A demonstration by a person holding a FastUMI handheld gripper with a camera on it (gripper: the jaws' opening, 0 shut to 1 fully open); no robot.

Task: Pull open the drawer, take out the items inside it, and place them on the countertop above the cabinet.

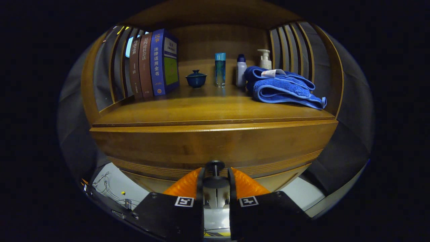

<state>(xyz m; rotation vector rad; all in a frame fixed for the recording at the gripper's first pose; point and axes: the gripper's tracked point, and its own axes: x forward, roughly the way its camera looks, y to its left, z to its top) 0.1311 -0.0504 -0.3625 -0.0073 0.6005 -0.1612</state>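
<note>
A wooden cabinet stands before me, its drawer front (215,144) just under the countertop (208,111). A dark round knob (215,165) sticks out of the drawer front at its lower middle. My gripper (215,174) is shut on that knob, one finger pressing on each side of its stem. The drawer's inside is hidden. On the countertop lies a folded blue towel (282,88) at the right.
At the back of the countertop stand three upright books (153,64) on the left, a small blue lidded cup (196,79), a blue-capped bottle (220,69), a white bottle (241,70) and a pump dispenser (265,59). Slatted wooden side panels (295,43) flank the shelf. Loose wires (104,185) lie low left.
</note>
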